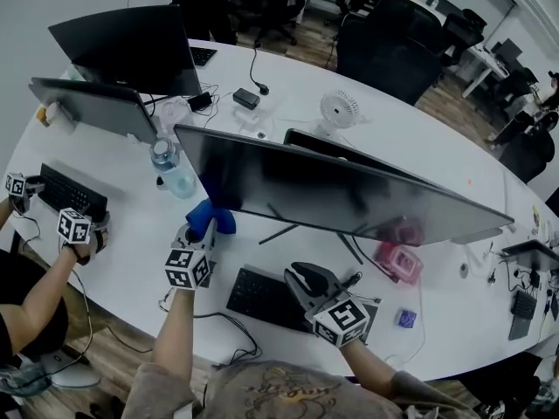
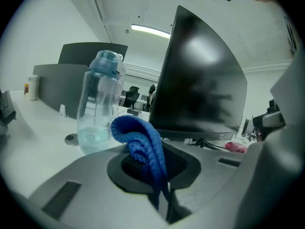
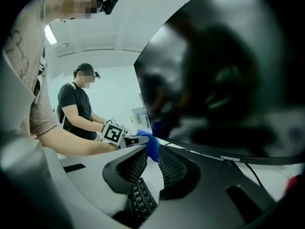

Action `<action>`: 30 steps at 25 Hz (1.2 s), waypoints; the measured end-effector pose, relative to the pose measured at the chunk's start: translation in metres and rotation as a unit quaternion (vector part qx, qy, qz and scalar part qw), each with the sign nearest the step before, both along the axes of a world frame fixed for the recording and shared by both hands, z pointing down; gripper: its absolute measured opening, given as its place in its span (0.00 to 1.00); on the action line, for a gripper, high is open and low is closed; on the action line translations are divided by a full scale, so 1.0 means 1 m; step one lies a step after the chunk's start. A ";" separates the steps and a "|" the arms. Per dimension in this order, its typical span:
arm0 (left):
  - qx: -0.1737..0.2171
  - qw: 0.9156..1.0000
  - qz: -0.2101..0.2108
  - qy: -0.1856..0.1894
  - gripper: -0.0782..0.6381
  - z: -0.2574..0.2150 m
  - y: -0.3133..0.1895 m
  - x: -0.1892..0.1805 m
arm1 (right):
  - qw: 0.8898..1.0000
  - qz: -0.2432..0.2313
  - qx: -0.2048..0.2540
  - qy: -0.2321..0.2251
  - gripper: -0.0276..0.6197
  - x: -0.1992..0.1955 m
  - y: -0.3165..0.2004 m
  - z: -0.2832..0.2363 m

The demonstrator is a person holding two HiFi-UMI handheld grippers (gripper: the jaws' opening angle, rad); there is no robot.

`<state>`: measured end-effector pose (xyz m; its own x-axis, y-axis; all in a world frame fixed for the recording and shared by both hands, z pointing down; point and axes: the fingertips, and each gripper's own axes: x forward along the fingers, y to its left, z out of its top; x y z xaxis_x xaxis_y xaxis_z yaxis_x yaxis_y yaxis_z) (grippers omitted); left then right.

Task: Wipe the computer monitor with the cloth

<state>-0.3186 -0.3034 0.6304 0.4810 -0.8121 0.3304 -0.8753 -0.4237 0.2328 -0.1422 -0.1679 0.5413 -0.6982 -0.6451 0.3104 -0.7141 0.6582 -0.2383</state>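
Your left tool [image 1: 196,232] is clamped on the blue cloth [image 1: 216,217], just under the lower left corner of the monitor [image 1: 349,190] and beside the water bottle [image 1: 171,169]. Your right tool [image 1: 304,277] sits in front of the monitor above the keyboard [image 1: 255,297], jaws apart and empty.

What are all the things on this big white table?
Table: one, white, under everything.
Monitor: one, black, middle.
Cloth: one, blue, pinched in left gripper beside monitor.
Water bottle: one, clear, left of monitor.
Keyboard: one, black, below right gripper.
Fan: one, white, behind monitor.
Other monitors: two, dark, back left.
Pink thing: one, pink, under monitor's right half.
Left gripper: one, grey, shut on cloth.
Right gripper: one, grey, open, empty, over keyboard.
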 end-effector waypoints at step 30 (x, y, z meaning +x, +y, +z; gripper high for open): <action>0.005 1.000 0.025 0.007 0.18 0.011 0.000 0.100 | 0.999 0.048 -0.017 0.019 0.15 0.079 0.022 -0.004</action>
